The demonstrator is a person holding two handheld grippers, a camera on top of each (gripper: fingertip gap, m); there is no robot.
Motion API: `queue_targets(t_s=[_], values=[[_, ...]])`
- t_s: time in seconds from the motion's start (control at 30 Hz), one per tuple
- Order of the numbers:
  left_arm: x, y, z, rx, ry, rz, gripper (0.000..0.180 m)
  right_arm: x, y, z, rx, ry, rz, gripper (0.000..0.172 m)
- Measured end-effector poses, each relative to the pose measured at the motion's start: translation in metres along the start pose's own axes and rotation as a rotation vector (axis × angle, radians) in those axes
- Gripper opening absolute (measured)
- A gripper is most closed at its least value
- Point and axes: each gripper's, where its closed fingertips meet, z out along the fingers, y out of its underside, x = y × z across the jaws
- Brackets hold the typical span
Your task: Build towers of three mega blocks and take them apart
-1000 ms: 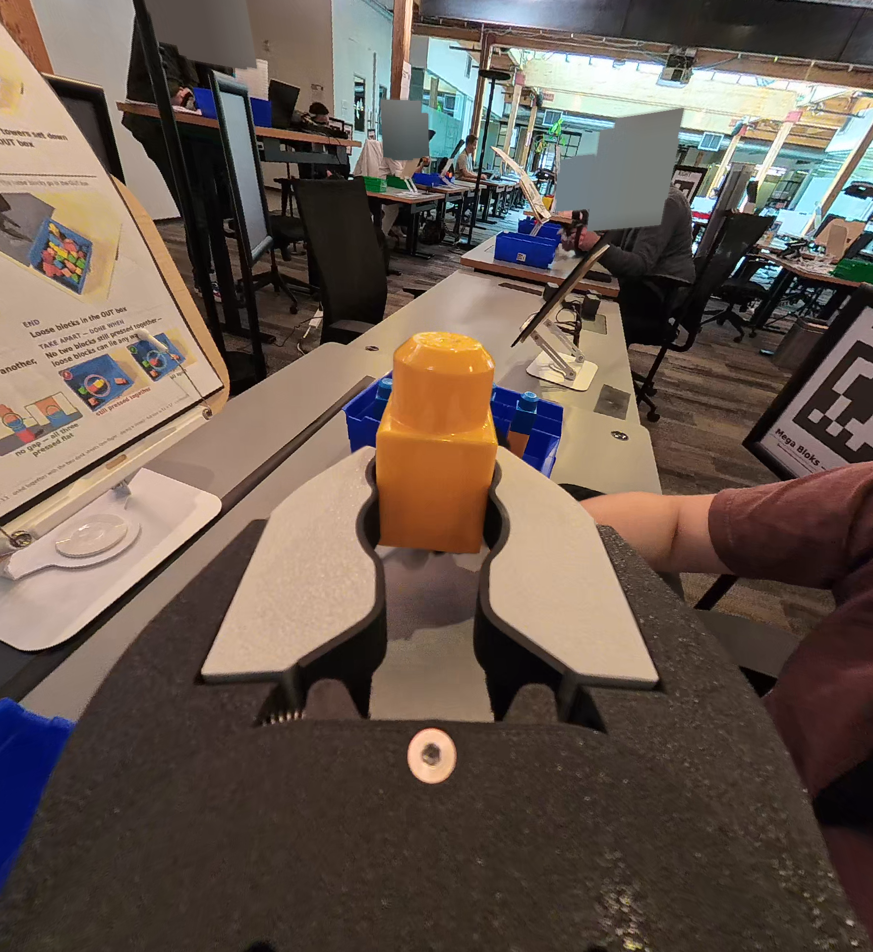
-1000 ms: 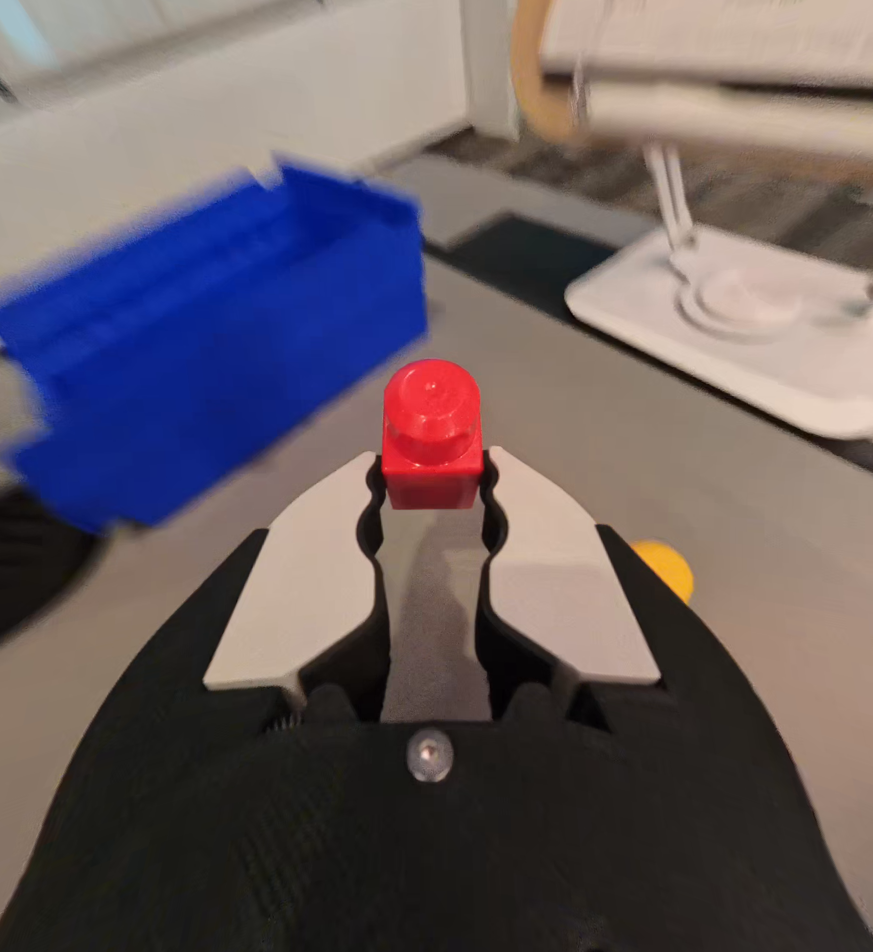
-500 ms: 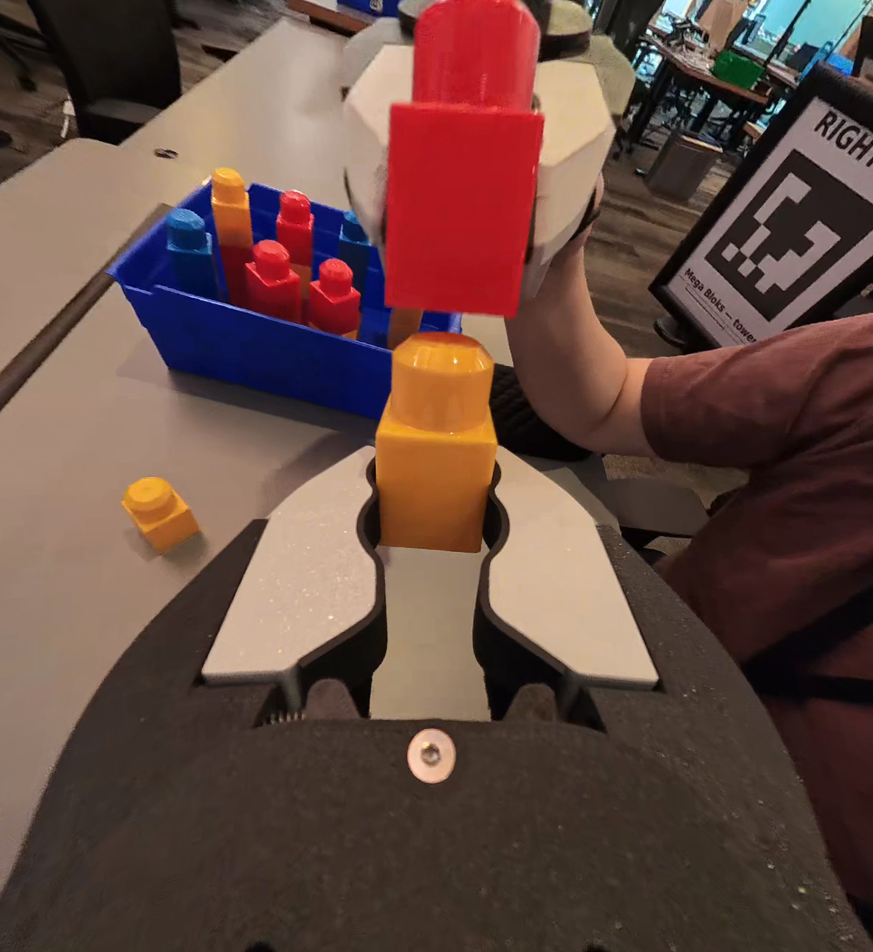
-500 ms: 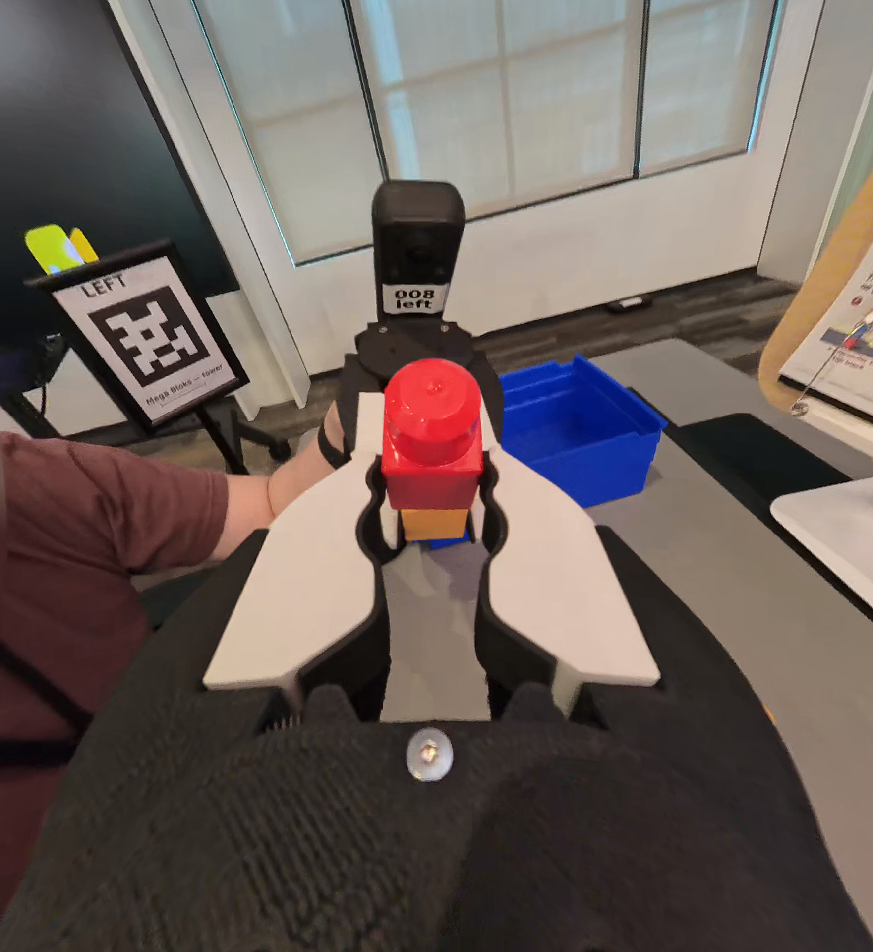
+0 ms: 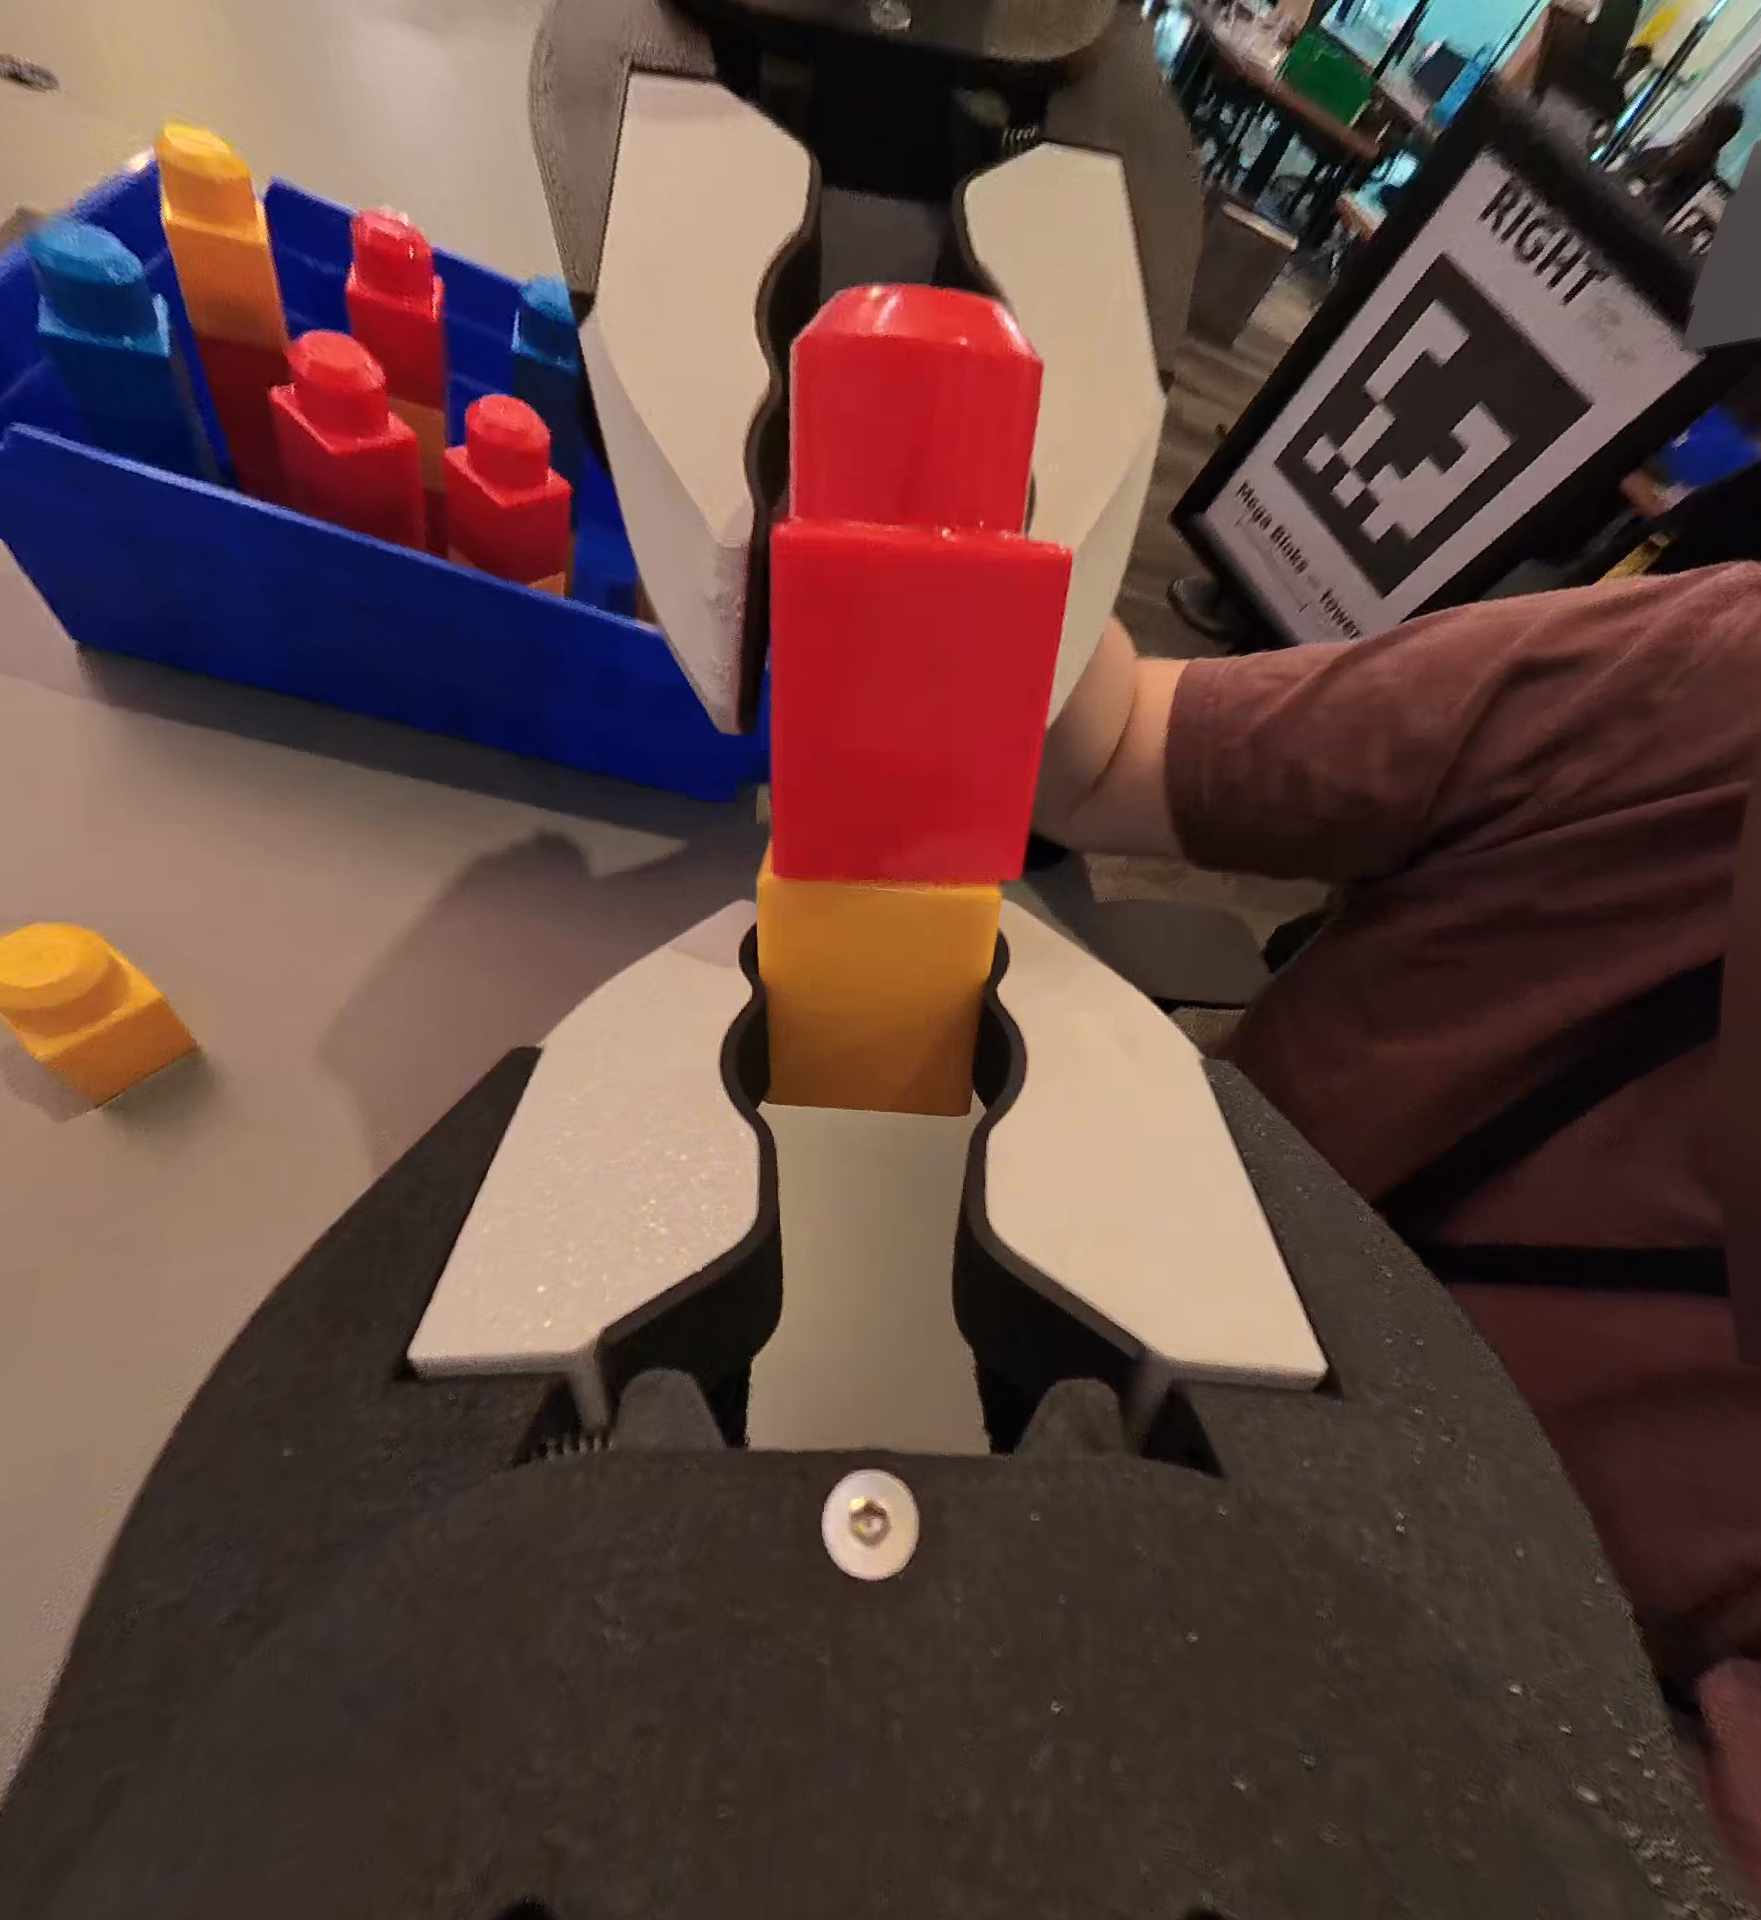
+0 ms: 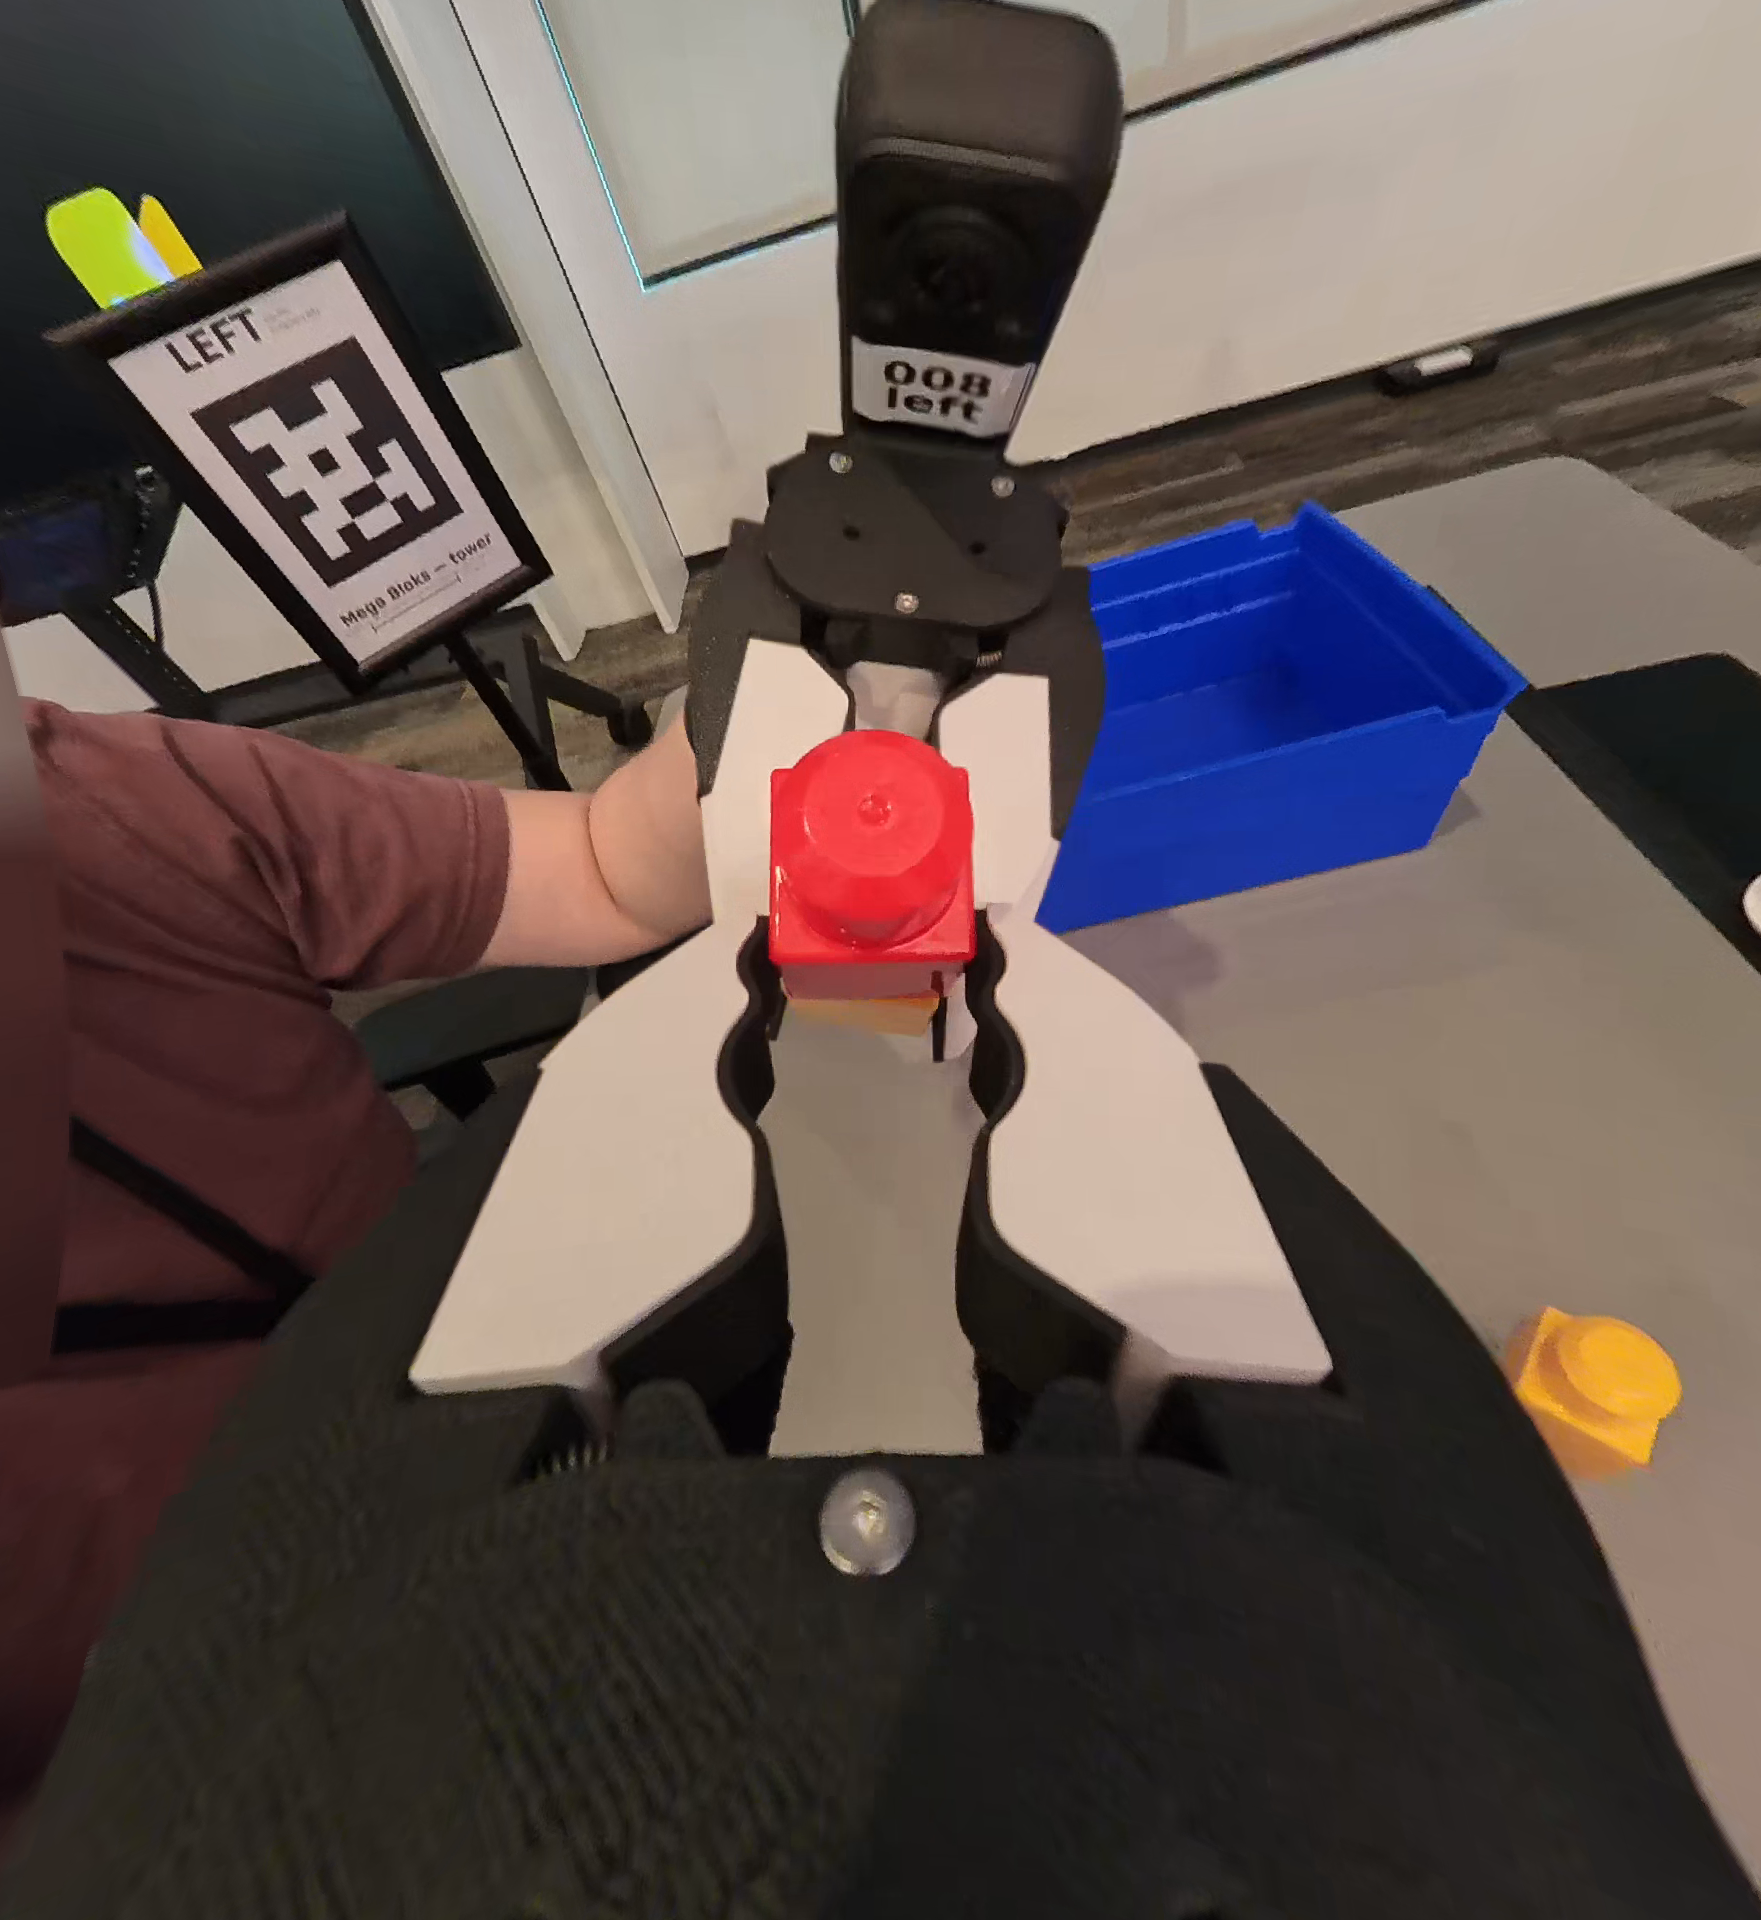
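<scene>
While the two hand-held tools are meeting nose to nose over the grey table (image 5: pixel 180 852), the left gripper (image 5: pixel 871 1023) is clamping an orange block (image 5: pixel 871 997) between its pale fingers, both pads pressing on its sides. Sitting directly on top of that is a red block (image 5: pixel 907 707), and the right gripper (image 6: pixel 868 961) is pinching it from the opposite direction, its pads tight against the red sides. So the red piece is resting flush on the orange one, both held up off the table between the tools. Lying loose on the table near the left gripper is another orange block (image 5: pixel 81 1008). Farther off, a blue bin (image 5: pixel 336 613) is holding several finished towers (image 5: pixel 346 436) in red, orange and blue. A second blue bin (image 6: pixel 1271 727) is standing on the table behind the left gripper.
</scene>
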Motion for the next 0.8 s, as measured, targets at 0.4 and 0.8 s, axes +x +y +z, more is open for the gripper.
queue_targets(t_s=[0.4, 0.8], values=[[-0.015, 0.01, -0.005, -0.078, -0.142, -0.013, 0.035, 0.01, 0.008, 0.007, -0.019, 0.009, 0.079, 0.036], [-0.013, 0.018, -0.005, -0.102, -0.089, -0.036, 0.035, 0.01, 0.011, 0.012, -0.033, -0.003, 0.065, 0.036]])
